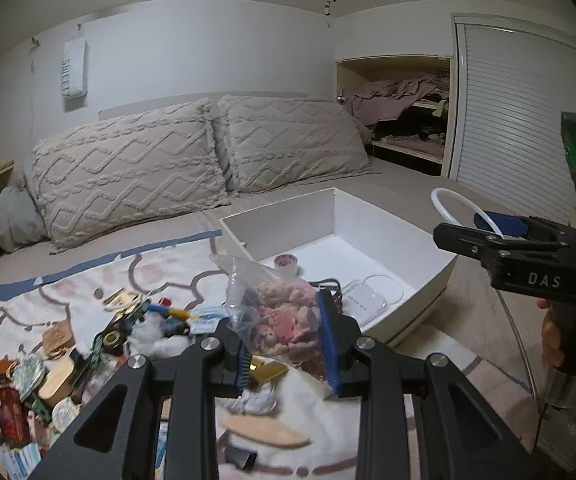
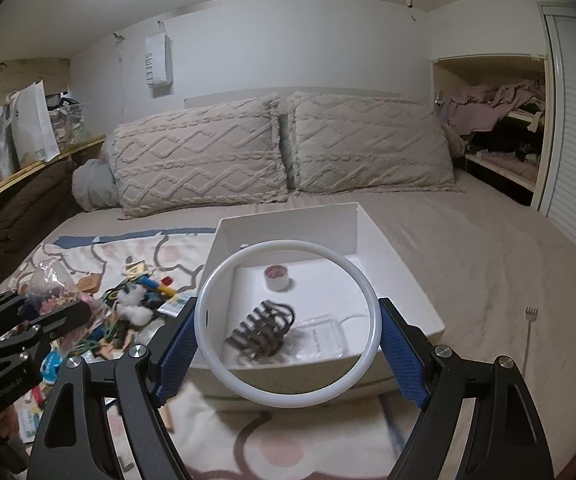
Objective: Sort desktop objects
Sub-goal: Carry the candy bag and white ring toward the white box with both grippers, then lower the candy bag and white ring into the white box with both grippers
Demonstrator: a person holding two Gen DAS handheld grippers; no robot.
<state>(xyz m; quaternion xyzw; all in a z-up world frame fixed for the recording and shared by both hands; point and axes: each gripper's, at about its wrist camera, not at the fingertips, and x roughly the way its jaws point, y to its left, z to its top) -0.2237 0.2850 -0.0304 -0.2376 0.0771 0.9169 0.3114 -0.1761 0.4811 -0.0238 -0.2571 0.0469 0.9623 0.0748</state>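
My left gripper (image 1: 288, 344) is shut on a clear plastic bag (image 1: 275, 312) of pink and beige small pieces, held above the patterned blanket just left of the white box (image 1: 440, 268). My right gripper (image 2: 288, 340) is shut on a white ring (image 2: 215, 280), held upright over the near edge of the white box (image 2: 428, 308). The box holds a small tape roll (image 2: 276, 276), a dark hair claw (image 2: 263, 328) and a clear flat packet (image 2: 324, 336). The right gripper also shows in the left wrist view (image 1: 484, 228), and the left gripper in the right wrist view (image 2: 27, 320).
A pile of small mixed objects (image 1: 47, 360) lies on the blanket to the left of the box. A wooden stick (image 1: 263, 432) lies under my left gripper. A small fork (image 2: 530, 332) lies on the bed right of the box. Two pillows (image 2: 279, 152) lean behind.
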